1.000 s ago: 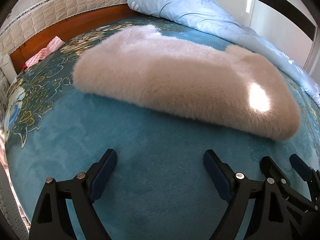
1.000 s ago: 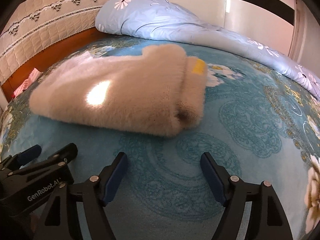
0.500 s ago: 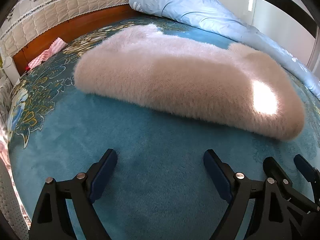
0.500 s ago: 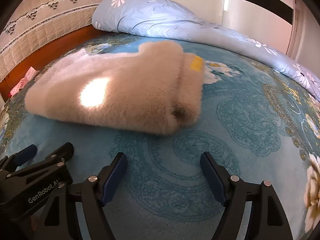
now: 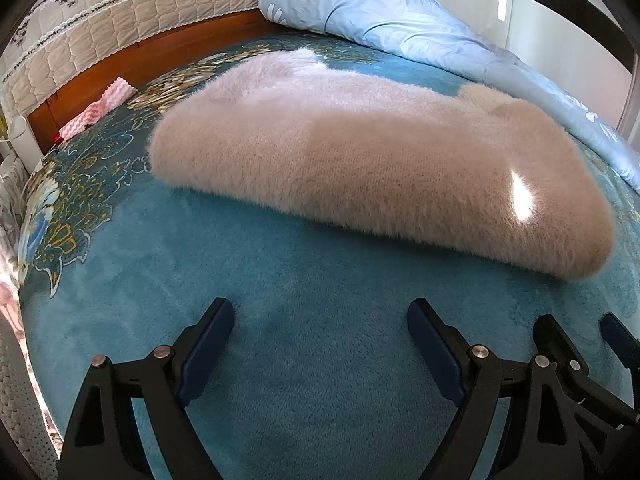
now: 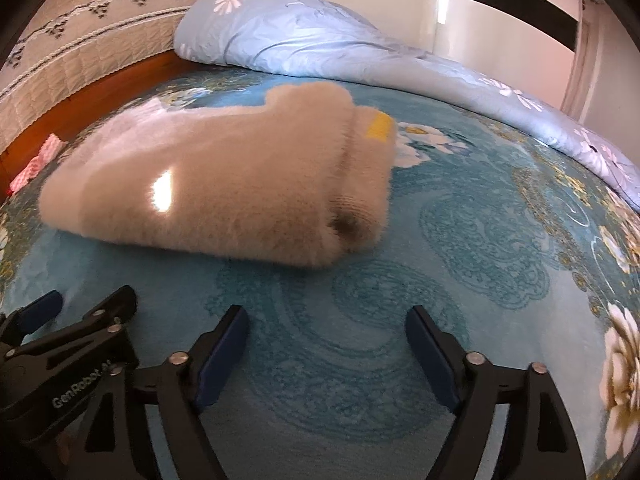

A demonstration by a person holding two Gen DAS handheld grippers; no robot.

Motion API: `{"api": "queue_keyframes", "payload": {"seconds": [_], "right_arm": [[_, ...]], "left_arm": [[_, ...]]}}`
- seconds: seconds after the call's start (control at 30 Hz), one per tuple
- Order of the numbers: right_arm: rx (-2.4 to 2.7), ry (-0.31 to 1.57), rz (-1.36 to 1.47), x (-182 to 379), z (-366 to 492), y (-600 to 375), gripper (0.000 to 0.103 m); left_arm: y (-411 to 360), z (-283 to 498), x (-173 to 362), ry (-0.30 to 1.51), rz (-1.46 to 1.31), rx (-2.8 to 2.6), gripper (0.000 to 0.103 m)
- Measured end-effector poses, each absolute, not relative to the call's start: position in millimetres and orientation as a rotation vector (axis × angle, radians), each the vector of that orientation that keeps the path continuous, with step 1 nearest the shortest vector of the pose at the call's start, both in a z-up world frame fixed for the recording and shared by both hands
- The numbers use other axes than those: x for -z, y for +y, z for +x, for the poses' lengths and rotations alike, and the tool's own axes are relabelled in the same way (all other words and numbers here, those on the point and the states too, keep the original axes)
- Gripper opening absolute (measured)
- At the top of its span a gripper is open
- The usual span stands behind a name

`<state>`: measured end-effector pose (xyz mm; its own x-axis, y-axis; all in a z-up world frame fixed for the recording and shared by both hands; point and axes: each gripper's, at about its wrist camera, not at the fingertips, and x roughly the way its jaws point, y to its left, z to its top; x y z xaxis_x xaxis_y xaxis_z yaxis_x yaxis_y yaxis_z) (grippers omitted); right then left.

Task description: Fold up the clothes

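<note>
Item: one fluffy beige sweater (image 5: 372, 160), long-pile knit, folded into a thick oblong bundle and lying flat on a teal patterned bedspread (image 5: 304, 360). In the left wrist view it spans from about 10 o'clock to 3 o'clock of the frame centre, its near edge a rounded fold, its far portion paler, almost white under the light; a small bright sun patch sits on its right end. In the right wrist view the same sweater (image 6: 224, 184) occupies the area from 9 to 12 o'clock, and its right end shows layered edges, a ribbed knit band, a dark hollow between the layers, and a small yellow tag (image 6: 379, 125) on top. Beyond it, at 12 to 2 o'clock, lies a pale blue floral quilt (image 6: 320, 36), bunched along the far side of the bed; a quilted cream headboard (image 5: 120, 12) with a wooden ledge runs at 10 to 11 o'clock, with a pink cloth (image 5: 100, 110) on the bedspread just below the ledge. Left gripper (image 5: 320, 336): released, jaws spread wide, nothing between them, set over bare bedspread at 6 o'clock, clear of the sweater. Right gripper (image 6: 326, 340): jaws opening, nothing between them, likewise over bare bedspread near the sweater's edge, not touching it.
</note>
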<state>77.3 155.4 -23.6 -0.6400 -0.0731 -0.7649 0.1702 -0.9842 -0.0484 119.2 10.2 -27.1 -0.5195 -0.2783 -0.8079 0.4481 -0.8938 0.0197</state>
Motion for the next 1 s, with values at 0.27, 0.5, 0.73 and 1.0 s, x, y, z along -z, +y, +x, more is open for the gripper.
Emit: {"api": "queue_keyframes", "payload": {"seconds": [0.27, 0.5, 0.73, 1.0], "right_arm": [[2.73, 0.148, 1.293, 24.8, 74.5, 160.7, 0.096], [2.723, 0.132, 1.301, 25.2, 75.3, 160.7, 0.098], [2.721, 0.125, 1.303, 25.7, 74.9, 161.3, 0.098], [2.72, 0.123, 1.304, 25.8, 73.3, 161.4, 0.099]], "left_arm": [[10.8, 119.3, 27.6, 0.262, 1.229, 2.407, 0.089], [12.0, 119.6, 27.2, 0.262, 1.228, 2.407, 0.09], [18.7, 122.5, 25.9, 0.261, 1.226, 2.405, 0.09], [11.9, 119.8, 25.7, 0.259, 1.231, 2.409, 0.09]]}}
